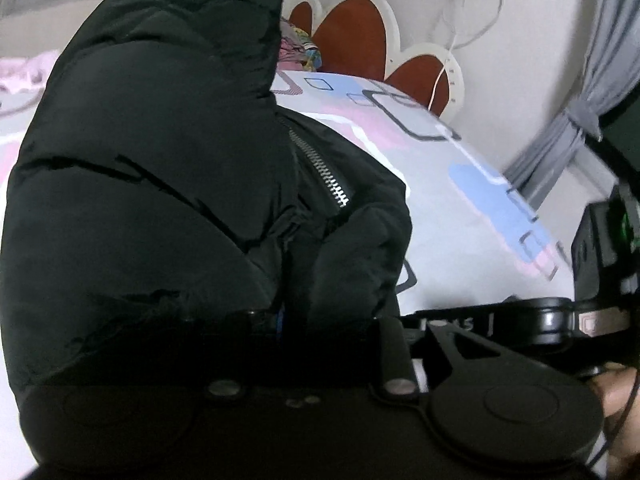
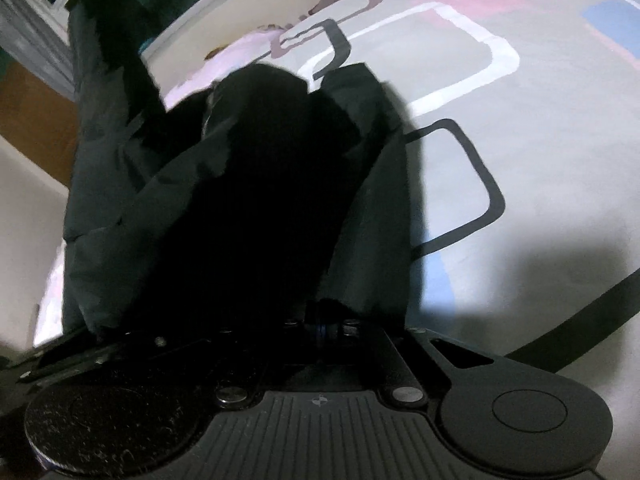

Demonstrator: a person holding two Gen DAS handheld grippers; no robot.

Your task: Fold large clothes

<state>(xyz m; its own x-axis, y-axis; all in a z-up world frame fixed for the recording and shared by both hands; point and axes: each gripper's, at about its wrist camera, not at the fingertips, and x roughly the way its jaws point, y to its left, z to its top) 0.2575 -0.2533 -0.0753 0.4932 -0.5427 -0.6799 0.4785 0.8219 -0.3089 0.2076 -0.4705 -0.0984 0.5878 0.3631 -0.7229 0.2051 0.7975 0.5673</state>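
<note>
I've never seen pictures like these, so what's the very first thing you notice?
A big black puffy jacket fills the middle and left of both views, bunched up right in front of each gripper, with a silver zipper shining at its centre. Under it lies a grey bedspread with pink, blue and black squares, stretching right. Behind, at the top of the left view, stands a white and reddish-brown petal-shaped headboard.

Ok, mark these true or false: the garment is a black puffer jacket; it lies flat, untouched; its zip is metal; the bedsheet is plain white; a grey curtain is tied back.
1. Black padded puffer jacket: true.
2. Lies flat, untouched: false. Both the left claw and right claw have its fabric bunched at their tips, lifted.
3. Silver metal zip: true.
4. Plain white bedsheet: false. It is grey with pink, blue, white and black rounded rectangles.
5. Grey curtain tied back: true.
</note>
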